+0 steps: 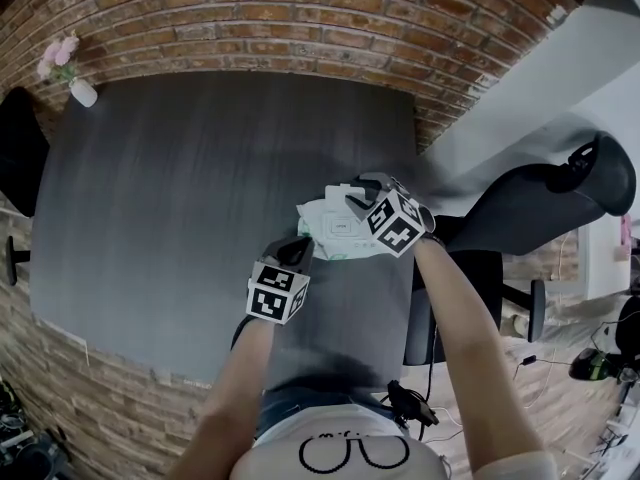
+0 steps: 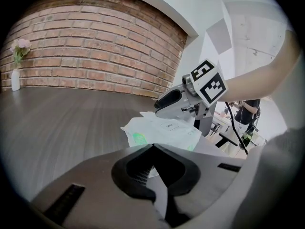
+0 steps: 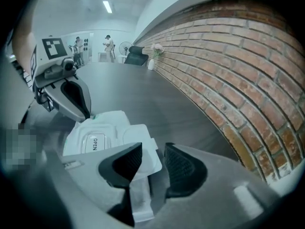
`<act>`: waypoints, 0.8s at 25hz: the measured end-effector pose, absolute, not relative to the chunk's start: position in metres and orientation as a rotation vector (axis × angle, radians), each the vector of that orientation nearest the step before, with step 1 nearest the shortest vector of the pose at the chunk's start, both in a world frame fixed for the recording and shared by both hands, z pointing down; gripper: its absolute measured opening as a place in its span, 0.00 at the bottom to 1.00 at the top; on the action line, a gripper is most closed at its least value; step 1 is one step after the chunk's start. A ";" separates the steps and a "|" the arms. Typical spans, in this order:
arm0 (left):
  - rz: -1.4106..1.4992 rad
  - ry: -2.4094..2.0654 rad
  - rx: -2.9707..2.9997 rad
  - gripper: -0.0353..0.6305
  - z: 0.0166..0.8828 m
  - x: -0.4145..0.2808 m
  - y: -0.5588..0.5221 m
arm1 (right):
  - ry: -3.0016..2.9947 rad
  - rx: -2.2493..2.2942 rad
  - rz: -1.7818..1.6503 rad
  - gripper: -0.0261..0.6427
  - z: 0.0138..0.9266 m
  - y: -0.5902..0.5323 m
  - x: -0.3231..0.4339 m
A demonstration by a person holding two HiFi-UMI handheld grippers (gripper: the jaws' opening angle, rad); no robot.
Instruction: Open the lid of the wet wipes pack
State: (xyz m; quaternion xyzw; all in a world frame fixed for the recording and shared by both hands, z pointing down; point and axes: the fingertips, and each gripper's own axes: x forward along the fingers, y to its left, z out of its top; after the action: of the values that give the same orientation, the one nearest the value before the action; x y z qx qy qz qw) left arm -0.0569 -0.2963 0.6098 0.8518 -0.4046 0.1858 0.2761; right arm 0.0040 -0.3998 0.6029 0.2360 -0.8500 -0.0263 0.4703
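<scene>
Nearest us, we had left gripper (image 2: 151,149) clamped on the wet wipes pack's (image 1: 335,230) near edge. Vase (image 1: 83,92) sat far-left on the table (image 1: 180,188), pack by its front-right corner. Right gripper (image 3: 152,149) covered the pack's right end, jaws apart around a white flap (image 3: 140,149). Office chair (image 1: 540,203) beyond.

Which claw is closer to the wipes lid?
Right. The right claw has the lid between its open jaws. The left claw is shut on the edge of the pack across from it.
</scene>
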 end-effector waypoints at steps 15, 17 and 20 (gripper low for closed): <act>0.481 -1.180 2.321 0.05 0.572 -0.060 -0.286 | -2.130 0.691 -0.184 0.25 0.533 -0.382 0.015; 0.462 -1.211 2.333 0.05 0.559 -0.061 -0.282 | -2.149 0.706 -0.219 0.25 0.517 -0.372 0.015; 0.424 -1.266 2.358 0.05 0.538 -0.063 -0.277 | -2.184 0.758 -0.257 0.25 0.492 -0.356 0.018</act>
State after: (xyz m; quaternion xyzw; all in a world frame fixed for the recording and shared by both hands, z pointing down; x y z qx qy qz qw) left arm -0.0628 -0.2775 0.5377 0.8500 -0.4563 0.1528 0.2145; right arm 0.0184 -0.3563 0.4923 0.2991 -0.8619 -0.1016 0.3967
